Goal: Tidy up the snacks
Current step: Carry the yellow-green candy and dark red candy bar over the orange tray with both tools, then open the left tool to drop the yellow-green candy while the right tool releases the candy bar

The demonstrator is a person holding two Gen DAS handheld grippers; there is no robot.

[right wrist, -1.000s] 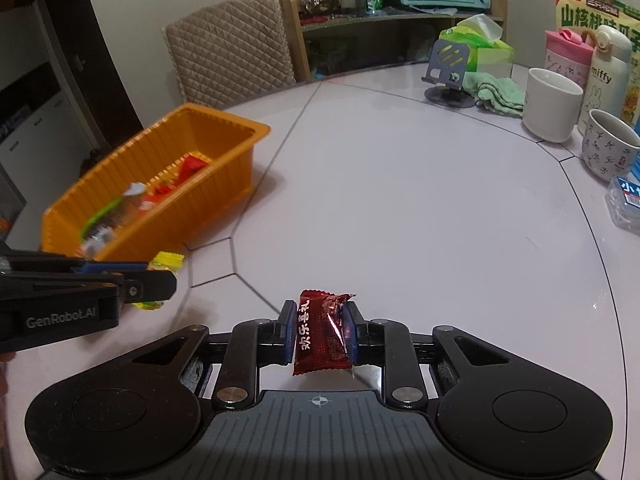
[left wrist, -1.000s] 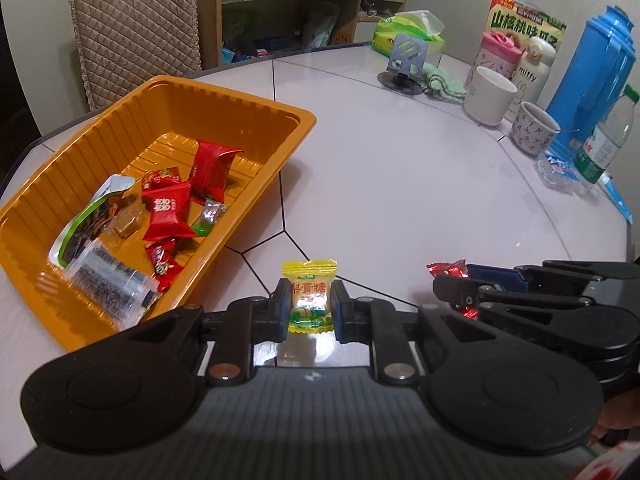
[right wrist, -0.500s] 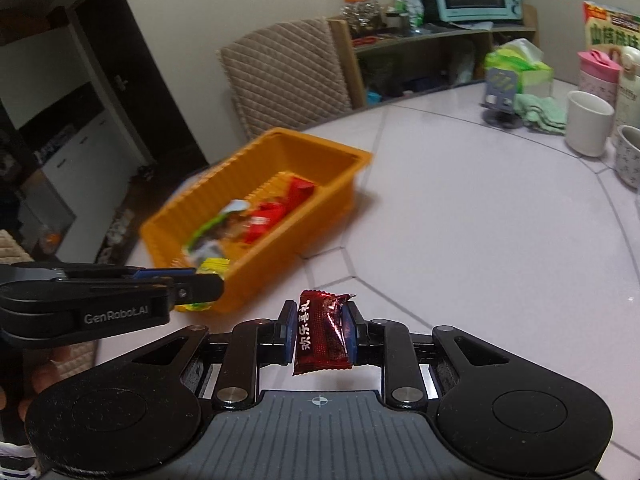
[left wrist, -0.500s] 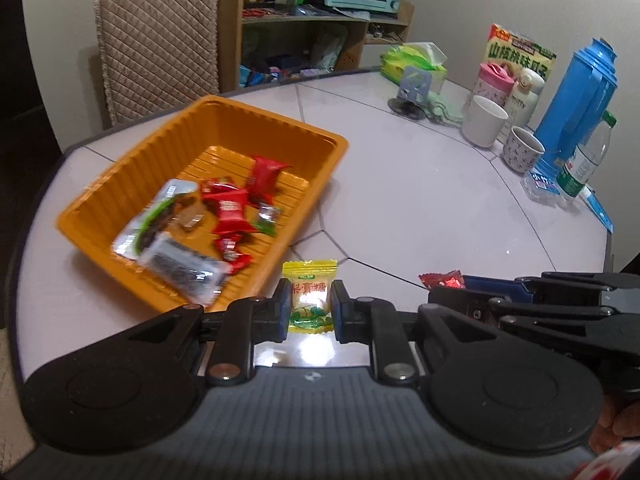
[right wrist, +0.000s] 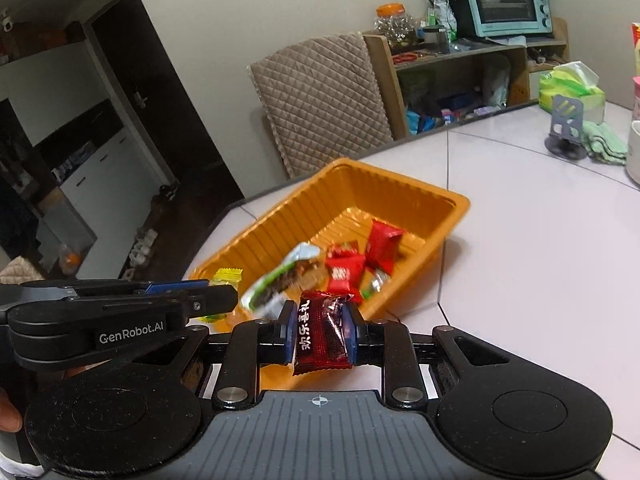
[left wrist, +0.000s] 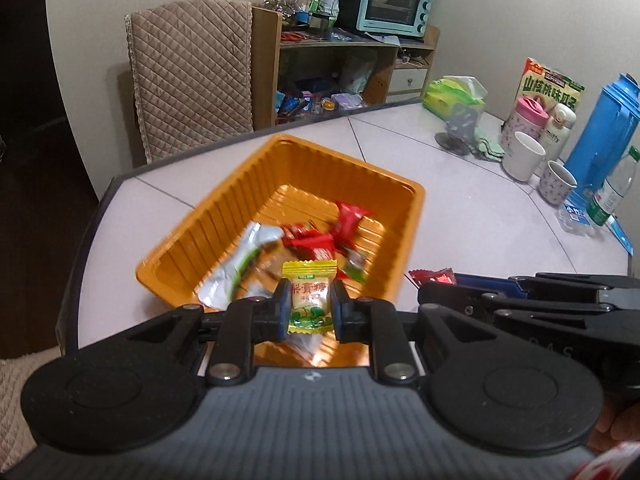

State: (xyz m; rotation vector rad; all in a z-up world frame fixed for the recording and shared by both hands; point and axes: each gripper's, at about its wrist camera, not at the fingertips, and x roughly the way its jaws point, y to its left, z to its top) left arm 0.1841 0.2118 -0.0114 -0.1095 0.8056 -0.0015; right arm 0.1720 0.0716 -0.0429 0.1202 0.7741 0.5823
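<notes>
The left gripper (left wrist: 308, 309) is pinching a yellow-green candy (left wrist: 309, 296); the right gripper (right wrist: 319, 333) is clamping a dark red candy (right wrist: 322, 330) before the orange tray (right wrist: 456, 204).

A home dining corner — a pale tiled counter (left wrist: 460, 216) carries mugs (left wrist: 523, 156), a blue thermos (left wrist: 600, 120) and a tissue pack (left wrist: 454, 94), a quilted chair (left wrist: 192, 76) stands behind it, and a wooden shelf (left wrist: 352, 76) holds a mint toaster oven (left wrist: 394, 2) — plainly lived in.

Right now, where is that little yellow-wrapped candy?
The small yellow-wrapped candy is pinched in the left tongs, held above the near end of the orange plastic tray, left of the right tongs.
</notes>
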